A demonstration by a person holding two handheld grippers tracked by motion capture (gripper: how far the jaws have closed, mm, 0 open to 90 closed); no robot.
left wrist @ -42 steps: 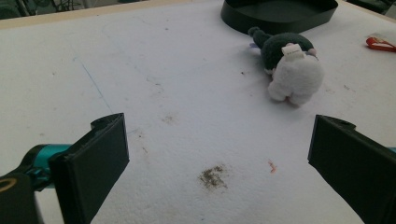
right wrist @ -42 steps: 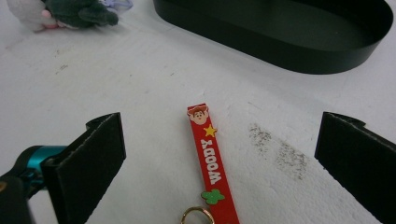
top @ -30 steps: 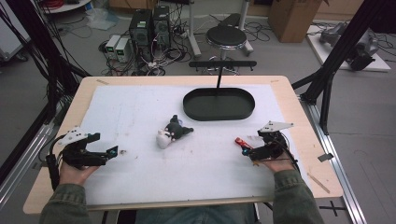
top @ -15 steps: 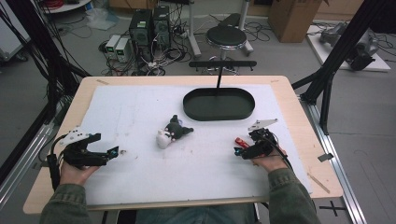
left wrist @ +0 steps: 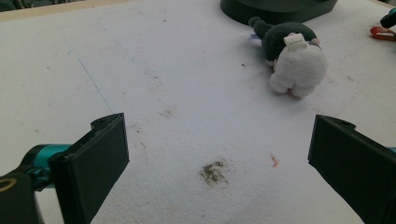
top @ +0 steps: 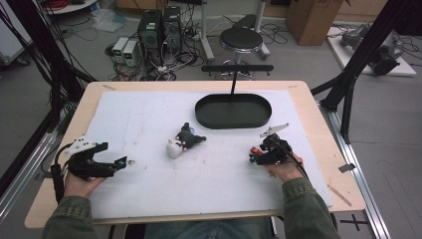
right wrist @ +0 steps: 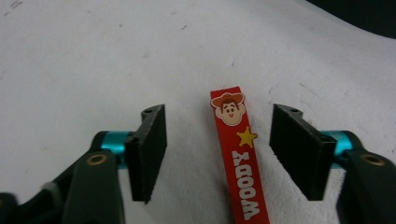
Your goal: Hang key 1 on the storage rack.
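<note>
A white foam mat point(top: 149, 124) covers the wooden table point(top: 318, 129), and the black oval tray point(top: 233, 110) near its far edge serves as the landmark here.

Just nearer the person than the tray's left end lies a small plush toy point(top: 183, 141), dark green at one end and white at the other. In the left gripper view the plush toy point(left wrist: 292, 56) carries a small white sewn tag, its print too small to read, and the tray's wall point(left wrist: 275, 6) rises right behind it.

Nearer than the tray's right end, the right gripper point(top: 255, 155) rests on the mat in the person's right hand point(top: 281, 168). In the right gripper view its jaws stand parted on either side of a red strap point(right wrist: 236, 154) lying flat on the mat, touching neither. The strap shows a cartoon cowboy face in a brown hat, a yellow star, and the word "WOODY" in white letters running along its length.

Well to the left of the tray, near the table's left edge, the left gripper point(top: 122, 162) sits low in the left hand point(top: 79, 183). Its jaws are spread wide over bare, stained mat, holding nothing.
</note>
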